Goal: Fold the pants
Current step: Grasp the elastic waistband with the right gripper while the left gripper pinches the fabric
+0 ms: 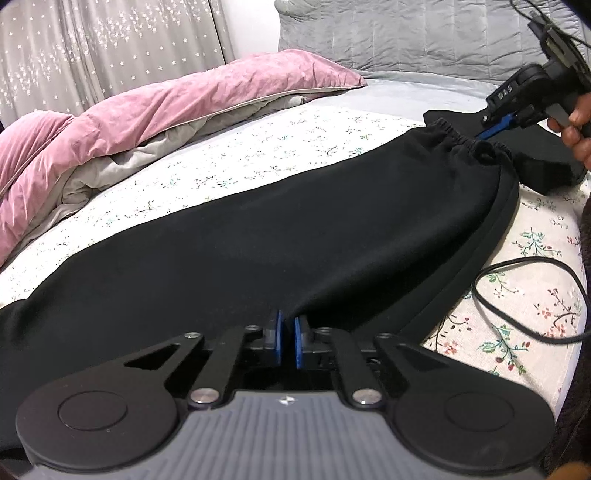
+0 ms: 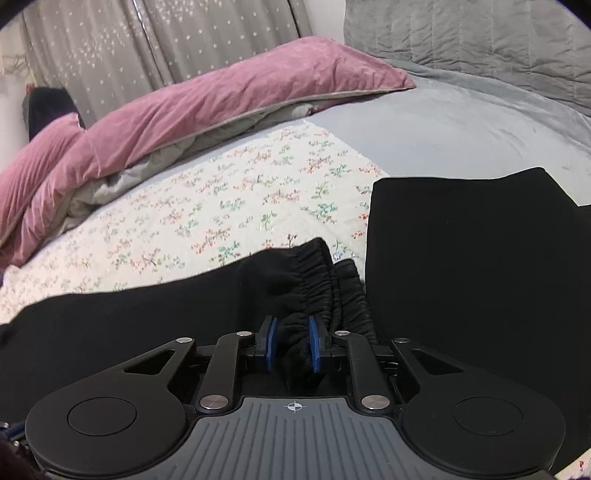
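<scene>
Black pants point(image 1: 295, 236) lie folded lengthwise on the floral bed sheet point(image 1: 258, 147), elastic waistband point(image 1: 461, 142) at the far right. My left gripper point(image 1: 287, 325) is shut on the pants' near edge at the leg part. My right gripper point(image 2: 291, 332) is shut on the gathered waistband point(image 2: 314, 280); it also shows in the left wrist view point(image 1: 484, 134), held by a hand. A second flat black garment point(image 2: 461, 266) lies to the right of the waistband.
A pink duvet point(image 1: 129, 122) is bunched along the bed's far left side. A grey quilted headboard point(image 1: 406, 33) stands behind. A black cable point(image 1: 517, 295) loops on the sheet at the right. Star-patterned curtains point(image 2: 110, 48) hang at the back.
</scene>
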A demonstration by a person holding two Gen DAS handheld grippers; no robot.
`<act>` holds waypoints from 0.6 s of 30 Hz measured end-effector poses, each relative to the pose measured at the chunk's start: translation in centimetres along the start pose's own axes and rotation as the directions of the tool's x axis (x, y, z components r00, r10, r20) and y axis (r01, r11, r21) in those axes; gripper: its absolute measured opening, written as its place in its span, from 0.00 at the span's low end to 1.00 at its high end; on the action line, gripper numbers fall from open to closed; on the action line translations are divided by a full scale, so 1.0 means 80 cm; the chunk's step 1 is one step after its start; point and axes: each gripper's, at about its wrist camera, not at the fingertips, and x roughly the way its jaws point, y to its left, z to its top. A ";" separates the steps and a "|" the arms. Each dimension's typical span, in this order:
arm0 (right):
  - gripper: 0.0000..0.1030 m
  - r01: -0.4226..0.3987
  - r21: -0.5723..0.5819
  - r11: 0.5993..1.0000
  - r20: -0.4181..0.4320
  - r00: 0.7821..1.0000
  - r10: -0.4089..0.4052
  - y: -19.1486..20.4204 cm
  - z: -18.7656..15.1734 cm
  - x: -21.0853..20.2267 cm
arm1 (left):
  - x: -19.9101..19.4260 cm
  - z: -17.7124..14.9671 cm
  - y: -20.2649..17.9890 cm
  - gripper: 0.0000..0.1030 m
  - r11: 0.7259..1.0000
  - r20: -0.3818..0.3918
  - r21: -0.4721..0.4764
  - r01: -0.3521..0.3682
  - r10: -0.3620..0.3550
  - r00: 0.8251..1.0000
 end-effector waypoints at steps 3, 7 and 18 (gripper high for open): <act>0.26 -0.016 0.016 1.000 -0.015 1.000 0.016 -0.006 0.001 0.000 | 0.003 -0.002 -0.003 0.23 1.000 -0.007 -0.001 -0.004 0.004 1.000; 0.26 0.009 -0.009 1.000 -0.061 0.998 -0.010 -0.002 -0.003 0.012 | 0.005 -0.002 0.000 0.23 1.000 -0.009 -0.014 -0.004 0.004 1.000; 0.03 0.079 -0.189 0.979 0.050 0.996 -0.071 0.026 0.008 -0.032 | -0.036 0.016 0.012 0.20 0.999 0.090 -0.053 -0.014 0.019 0.996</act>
